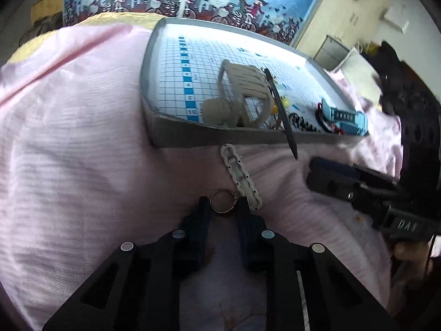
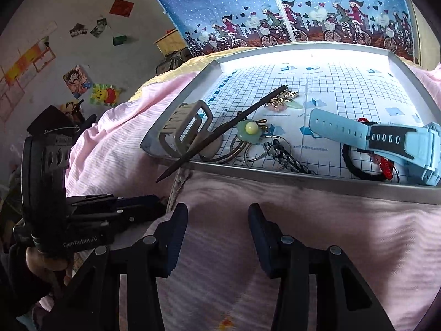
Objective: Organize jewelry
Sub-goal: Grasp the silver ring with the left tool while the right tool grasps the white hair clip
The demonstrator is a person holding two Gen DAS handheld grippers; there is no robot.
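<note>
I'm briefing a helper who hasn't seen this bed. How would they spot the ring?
Start at the grey tray on the pink bedsheet. In front of its near edge, outside it, lies a white chain-link bracelet. The ring sits at that bracelet's near end, between the left gripper fingertips: a small plain metal band.

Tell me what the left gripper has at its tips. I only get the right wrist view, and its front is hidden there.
Observer: A small metal ring lies between the jaws of the left gripper, which stand close on either side of it.
Operator: Is it gripped?
Observer: Unclear. The ring looks to rest on the pink cloth, not lifted.
Operator: Anything beside it?
Observer: A white chain bracelet runs from beside the right-hand jaw up to the tray wall.
</note>
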